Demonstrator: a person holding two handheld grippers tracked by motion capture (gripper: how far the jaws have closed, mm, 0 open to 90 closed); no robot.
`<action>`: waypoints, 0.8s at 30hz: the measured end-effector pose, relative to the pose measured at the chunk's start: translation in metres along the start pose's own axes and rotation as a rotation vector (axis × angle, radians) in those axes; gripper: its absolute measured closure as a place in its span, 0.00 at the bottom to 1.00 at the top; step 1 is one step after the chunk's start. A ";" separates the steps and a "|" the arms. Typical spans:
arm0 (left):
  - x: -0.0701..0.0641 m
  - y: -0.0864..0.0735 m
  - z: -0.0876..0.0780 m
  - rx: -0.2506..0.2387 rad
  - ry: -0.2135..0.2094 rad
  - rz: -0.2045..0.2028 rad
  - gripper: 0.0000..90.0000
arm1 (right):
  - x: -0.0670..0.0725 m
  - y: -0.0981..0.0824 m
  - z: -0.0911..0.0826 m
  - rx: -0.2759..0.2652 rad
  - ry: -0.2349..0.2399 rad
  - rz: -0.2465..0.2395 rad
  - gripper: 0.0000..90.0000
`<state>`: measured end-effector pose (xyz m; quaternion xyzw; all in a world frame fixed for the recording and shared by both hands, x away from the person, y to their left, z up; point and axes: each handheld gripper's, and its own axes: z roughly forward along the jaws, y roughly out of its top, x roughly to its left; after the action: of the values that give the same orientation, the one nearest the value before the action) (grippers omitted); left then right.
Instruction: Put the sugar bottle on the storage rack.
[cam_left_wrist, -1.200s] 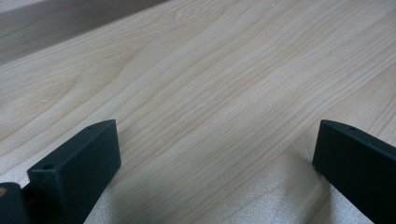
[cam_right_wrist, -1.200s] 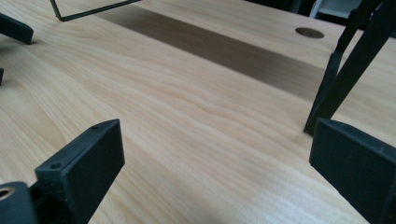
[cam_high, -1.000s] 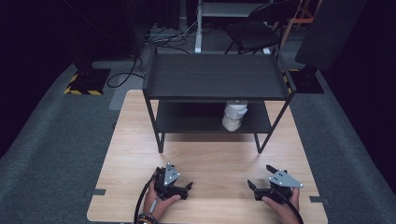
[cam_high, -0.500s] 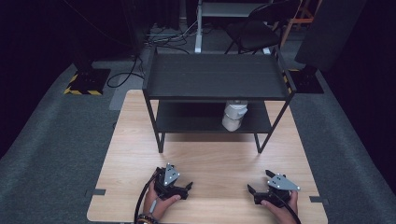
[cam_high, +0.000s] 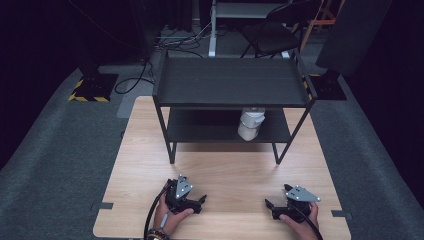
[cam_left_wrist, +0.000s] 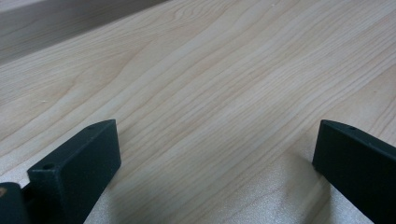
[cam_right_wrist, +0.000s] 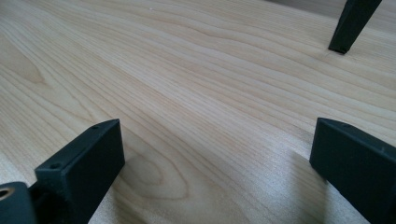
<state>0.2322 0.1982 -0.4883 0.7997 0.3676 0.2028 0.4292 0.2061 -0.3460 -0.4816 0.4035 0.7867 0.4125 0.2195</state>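
Your left tool (cam_high: 186, 196) and right tool (cam_high: 291, 202): both spread wide, empty, low over near edge of pale wooden surface (cam_high: 230, 170). Likely target, white cylindrical container (cam_high: 251, 124), upright on lower shelf of black metal rack (cam_high: 231, 80), lies far, right of centre; right tool nearer.

I'm working in what looks like a lab or studio. Dark drapes, grey carpet (cam_high: 60, 150), floor cables (cam_high: 135, 80) (hazard-taped stand base (cam_high: 92, 87) too).

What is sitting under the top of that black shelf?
On the lower shelf under the black shelf's top stands a white container, toward the right. Its upper part is hidden by the top.
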 end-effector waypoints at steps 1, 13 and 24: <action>0.000 0.000 0.000 0.000 0.001 0.000 0.01 | 0.000 0.000 0.000 0.000 0.002 -0.001 0.02; 0.000 0.000 0.000 0.000 0.002 -0.001 0.01 | 0.000 0.000 0.000 0.004 0.006 -0.001 0.01; -0.001 0.000 0.000 0.000 0.005 -0.005 0.01 | -0.001 0.001 0.000 0.005 0.008 -0.002 0.01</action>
<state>0.2309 0.1975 -0.4883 0.7983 0.3706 0.2039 0.4287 0.2068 -0.3462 -0.4810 0.4019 0.7890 0.4118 0.2156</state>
